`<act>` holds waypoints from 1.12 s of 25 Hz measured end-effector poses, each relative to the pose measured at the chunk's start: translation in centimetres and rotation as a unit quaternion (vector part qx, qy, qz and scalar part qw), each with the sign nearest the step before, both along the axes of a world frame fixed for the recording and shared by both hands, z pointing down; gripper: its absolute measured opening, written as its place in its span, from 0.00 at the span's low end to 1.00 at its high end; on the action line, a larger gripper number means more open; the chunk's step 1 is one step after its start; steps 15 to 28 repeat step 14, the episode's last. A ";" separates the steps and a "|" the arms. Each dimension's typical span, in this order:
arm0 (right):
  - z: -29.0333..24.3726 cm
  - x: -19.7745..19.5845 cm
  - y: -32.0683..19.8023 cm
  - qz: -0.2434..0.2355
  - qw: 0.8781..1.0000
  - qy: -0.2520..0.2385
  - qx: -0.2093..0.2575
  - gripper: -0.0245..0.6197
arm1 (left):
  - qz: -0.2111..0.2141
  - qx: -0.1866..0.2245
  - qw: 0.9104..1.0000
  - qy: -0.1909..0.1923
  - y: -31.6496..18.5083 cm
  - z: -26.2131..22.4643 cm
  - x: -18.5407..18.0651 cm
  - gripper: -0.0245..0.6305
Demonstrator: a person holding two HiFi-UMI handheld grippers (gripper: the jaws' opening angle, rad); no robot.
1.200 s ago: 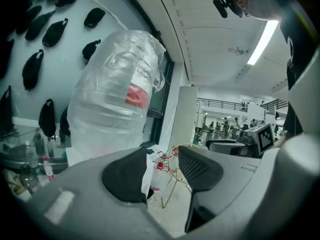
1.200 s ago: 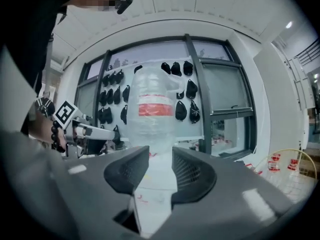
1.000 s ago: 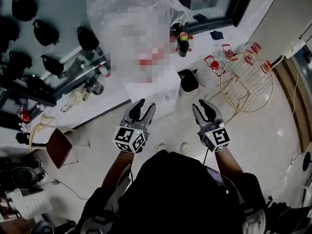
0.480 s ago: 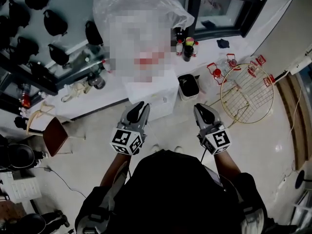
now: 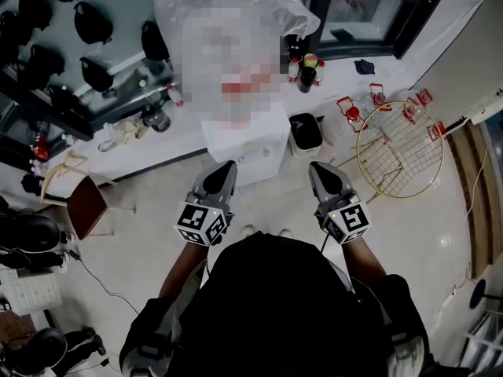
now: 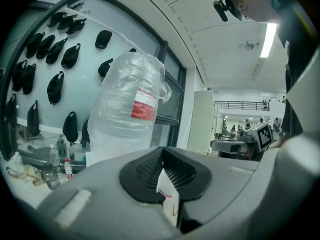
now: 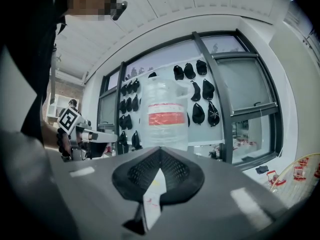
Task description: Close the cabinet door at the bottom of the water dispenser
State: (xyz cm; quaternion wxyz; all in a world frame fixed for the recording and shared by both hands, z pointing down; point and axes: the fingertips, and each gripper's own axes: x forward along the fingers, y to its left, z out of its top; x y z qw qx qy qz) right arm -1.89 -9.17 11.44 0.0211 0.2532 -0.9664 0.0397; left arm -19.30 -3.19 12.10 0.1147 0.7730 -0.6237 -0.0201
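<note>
Jaws of left gripper (image 5: 222,173) and right gripper (image 5: 321,175) had closed, empty, before the dispenser (image 5: 255,148), whose light, stiff door likely needed pushing at its free edge.

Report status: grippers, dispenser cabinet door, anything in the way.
Jaws shut, empty: left gripper, right gripper. Both apart from water dispenser; cabinet door out of sight. Black bin beside dispenser.
</note>
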 end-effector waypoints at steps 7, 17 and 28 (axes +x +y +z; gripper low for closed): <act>0.7 0.8 -0.3 0.007 1.000 0.008 0.006 0.05 | 0.005 -0.002 1.000 -0.002 -0.1 0.3 0.3 0.05; 0.2 0.6 -0.1 0.011 1.000 0.004 0.000 0.05 | 0.013 -0.003 1.000 0.000 -0.4 0.4 0.6 0.05; 0.2 0.6 -0.1 0.011 1.000 0.004 0.000 0.05 | 0.013 -0.003 1.000 0.000 -0.4 0.4 0.6 0.05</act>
